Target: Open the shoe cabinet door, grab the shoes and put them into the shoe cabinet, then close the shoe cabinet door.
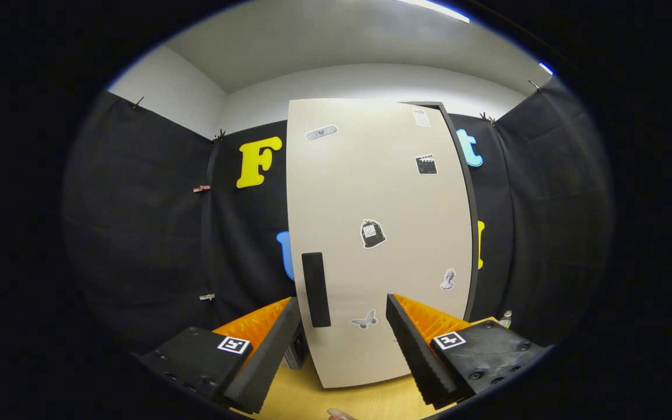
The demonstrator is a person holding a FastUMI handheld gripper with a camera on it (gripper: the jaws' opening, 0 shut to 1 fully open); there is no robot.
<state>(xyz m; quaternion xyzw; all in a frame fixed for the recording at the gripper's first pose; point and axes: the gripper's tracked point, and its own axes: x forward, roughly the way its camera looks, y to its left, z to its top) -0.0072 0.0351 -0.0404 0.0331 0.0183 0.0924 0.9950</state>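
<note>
A tall beige shoe cabinet (pixel 382 198) stands on a wooden table (pixel 347 399) just ahead of me, its door (pixel 371 192) closed and dotted with small stickers. A black vertical handle (pixel 315 289) sits low on the door's left side. My gripper (pixel 345 312) is open, with its fingers spread on either side of the door's lower part. The left fingertip (pixel 289 315) is close beside the handle, and nothing is between the fingers. A dark object (pixel 296 353) peeks out behind the left finger at the cabinet's foot.
Black cloth walls close in the booth behind and on both sides of the cabinet. A small bottle (pixel 506 319) stands at the table's far right, past the right finger. A fingertip of a person (pixel 340 415) shows at the table's near edge.
</note>
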